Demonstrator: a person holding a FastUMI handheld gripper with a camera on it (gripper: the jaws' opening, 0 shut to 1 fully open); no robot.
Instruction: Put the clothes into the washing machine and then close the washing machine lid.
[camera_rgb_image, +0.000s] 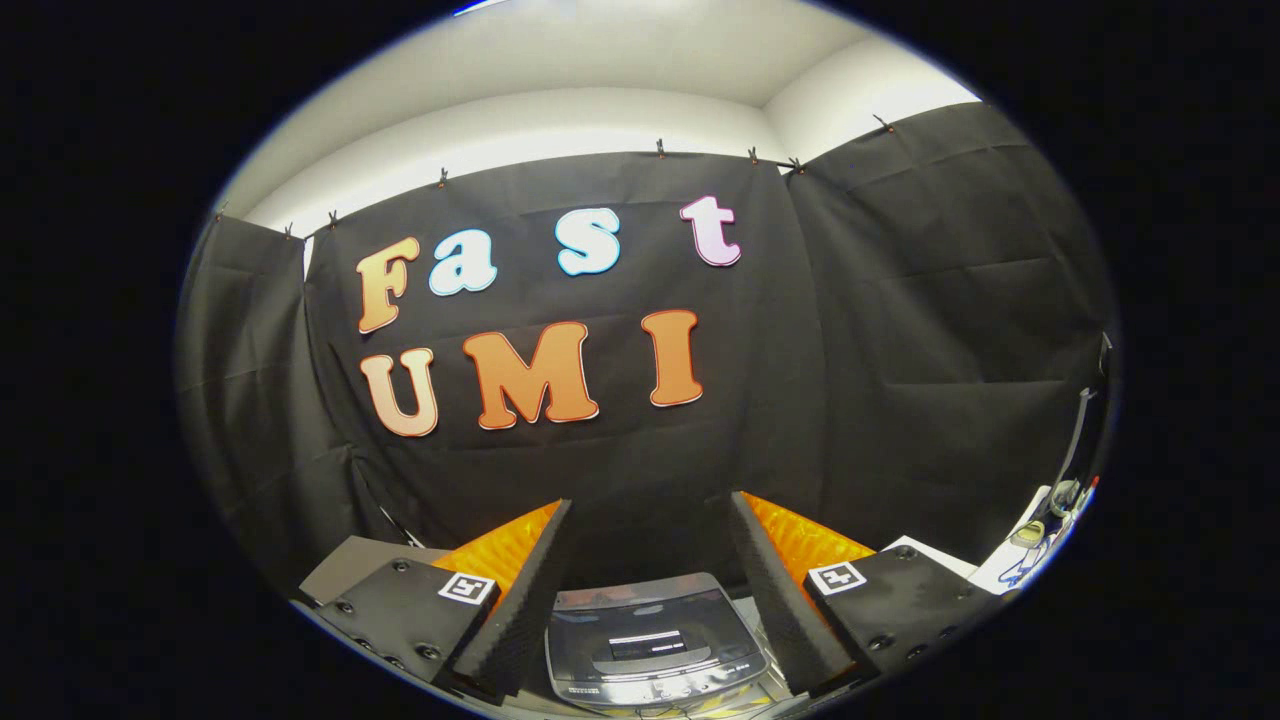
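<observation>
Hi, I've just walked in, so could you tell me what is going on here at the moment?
A person's hand-held gripper hangs with its two fingers spread open and nothing between them. Below, between the fingers, sits a small washing machine whose lid looks shut. The gripper faces the booth's black cloth wall.

hand-held gripper (650, 560) spread wide (nothing held), washing machine (655, 640) with lid (650, 625) down between its fingers.

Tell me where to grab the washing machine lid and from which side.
Judging by its pose, take the near front edge of the lid, coming down from above. It looks flat and shut on the washing machine, seen between the open fingers; any handle is unclear.
</observation>
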